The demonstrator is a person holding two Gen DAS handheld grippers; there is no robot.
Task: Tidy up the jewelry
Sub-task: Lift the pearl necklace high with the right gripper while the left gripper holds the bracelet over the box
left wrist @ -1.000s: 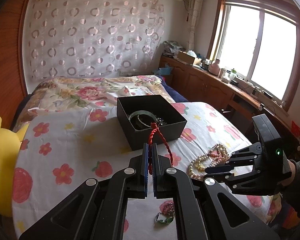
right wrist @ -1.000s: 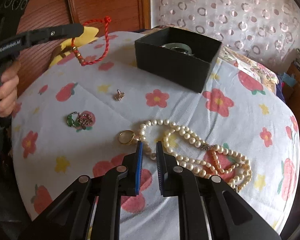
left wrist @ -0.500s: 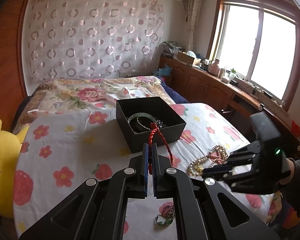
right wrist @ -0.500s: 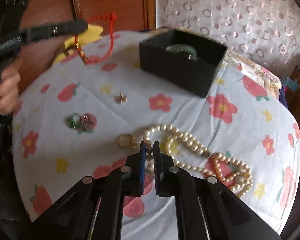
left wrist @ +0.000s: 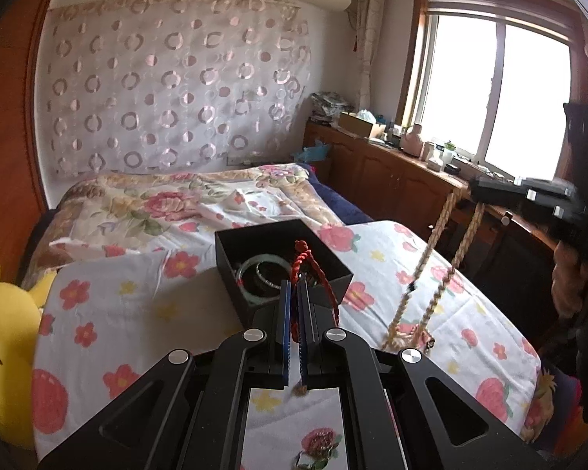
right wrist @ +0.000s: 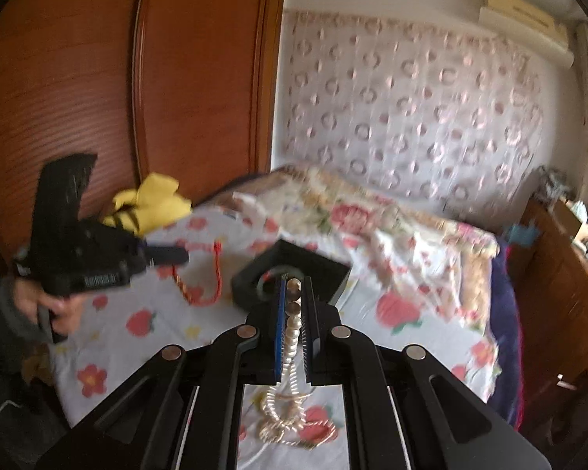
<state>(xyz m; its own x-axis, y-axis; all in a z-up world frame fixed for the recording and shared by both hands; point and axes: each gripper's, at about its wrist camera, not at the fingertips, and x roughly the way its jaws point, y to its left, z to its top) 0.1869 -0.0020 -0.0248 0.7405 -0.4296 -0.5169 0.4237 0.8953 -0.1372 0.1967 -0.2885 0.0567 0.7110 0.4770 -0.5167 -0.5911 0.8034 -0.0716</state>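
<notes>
A black open box [left wrist: 282,270] stands on the flowered bed sheet and holds a green bangle [left wrist: 260,274] and other pieces. My left gripper [left wrist: 294,305] is shut on a red cord bracelet [left wrist: 313,274], held just in front of the box. In the right wrist view the box [right wrist: 294,270] is blurred. My right gripper [right wrist: 294,301] is shut on a pearl necklace [right wrist: 292,337], lifted high; its strands hang down to the sheet [left wrist: 431,270]. The left gripper [right wrist: 168,256] shows there with the red bracelet [right wrist: 204,286] hanging from it.
A small green and pink jewel [left wrist: 317,446] lies on the sheet under my left gripper. A yellow plush toy [left wrist: 4,337] sits at the bed's left edge. A wooden wardrobe [right wrist: 137,98] stands left, a low cabinet [left wrist: 392,180] and window right.
My right gripper closed on the pearl necklace and lifted it high off the sheet. My left gripper moved closer to the box with the red bracelet.
</notes>
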